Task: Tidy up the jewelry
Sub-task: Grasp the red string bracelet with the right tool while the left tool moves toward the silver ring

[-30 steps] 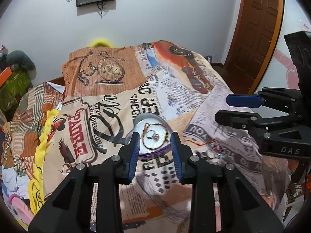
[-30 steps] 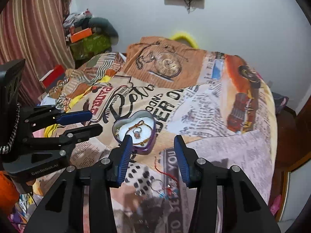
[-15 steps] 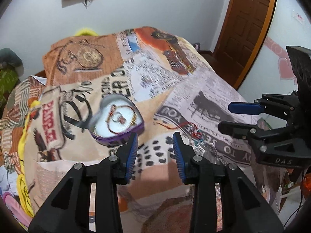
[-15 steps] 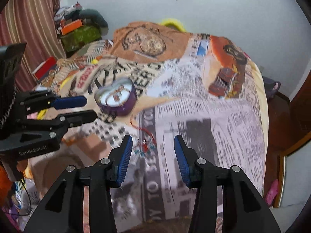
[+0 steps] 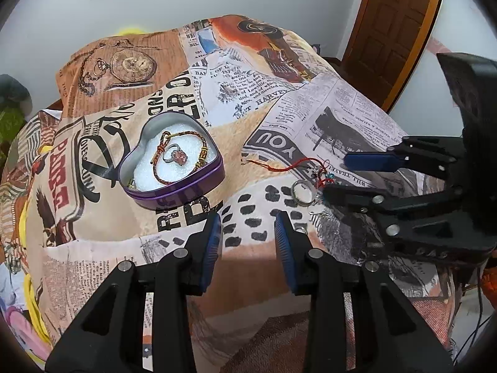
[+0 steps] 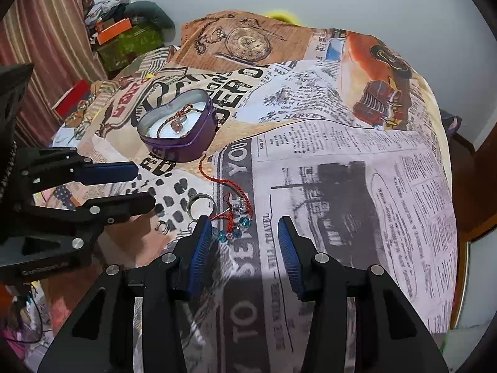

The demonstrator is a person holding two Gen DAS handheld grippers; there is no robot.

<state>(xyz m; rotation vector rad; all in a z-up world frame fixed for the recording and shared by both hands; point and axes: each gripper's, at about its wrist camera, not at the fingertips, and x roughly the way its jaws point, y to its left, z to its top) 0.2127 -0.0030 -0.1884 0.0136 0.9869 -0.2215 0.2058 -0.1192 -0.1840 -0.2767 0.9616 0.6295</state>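
Note:
A purple heart-shaped tin [image 5: 174, 183] [image 6: 186, 143] sits open on the printed bedspread and holds a braided bracelet [image 5: 203, 147] and a pink-stone ring [image 5: 177, 156] on white foam. To its right lie a red cord bracelet [image 5: 279, 169] [image 6: 217, 178] with blue beads [image 6: 231, 233], a silver ring [image 5: 302, 192] [image 6: 200, 203] and small earrings [image 6: 163, 227]. My left gripper [image 5: 248, 230] [image 6: 141, 183] is open and empty, in front of the tin. My right gripper [image 6: 243, 236] [image 5: 334, 177] is open and empty, its left finger beside the beads.
The bedspread [image 6: 341, 171] covers a bed that drops away at the right and near edges. A wooden door [image 5: 394, 28] stands at the right. Striped curtains [image 6: 46, 46] and piled boxes and clothes [image 6: 124, 37] are at the left by the wall.
Both grippers have pulled back and swung right, away from the tin. The loose jewelry now lies close in front of the right gripper. Both stay open.

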